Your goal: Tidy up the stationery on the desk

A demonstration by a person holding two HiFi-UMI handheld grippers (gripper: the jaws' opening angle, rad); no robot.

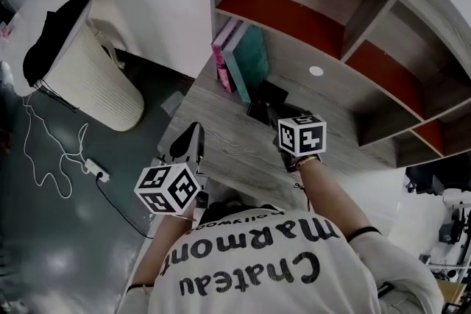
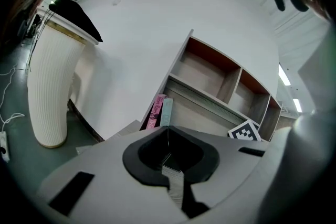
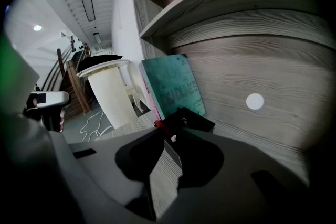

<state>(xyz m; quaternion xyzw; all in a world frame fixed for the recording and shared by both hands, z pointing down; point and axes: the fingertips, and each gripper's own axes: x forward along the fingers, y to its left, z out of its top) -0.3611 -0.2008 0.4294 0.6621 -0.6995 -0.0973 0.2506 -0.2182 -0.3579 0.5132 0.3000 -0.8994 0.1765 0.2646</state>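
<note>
A black open-topped box (image 1: 266, 95) stands on the grey wooden desk (image 1: 228, 140) in front of the shelf back. My right gripper (image 1: 274, 114) is right at the box, shut on a thin red pen (image 3: 161, 125) that pokes out past its tips toward the box (image 3: 197, 120). A teal book (image 1: 250, 59) and a pink book (image 1: 223, 55) lean upright just left of the box. My left gripper (image 1: 190, 140) hovers over the desk's near left edge, shut with nothing in it; in its own view the left gripper (image 2: 168, 134) points at the books (image 2: 156, 111).
A shelf unit (image 1: 353, 33) with red-backed compartments rises behind the desk. On the floor to the left stand a white ribbed bin (image 1: 88, 77) with a black bag and a power strip (image 1: 96, 171) with a white cable.
</note>
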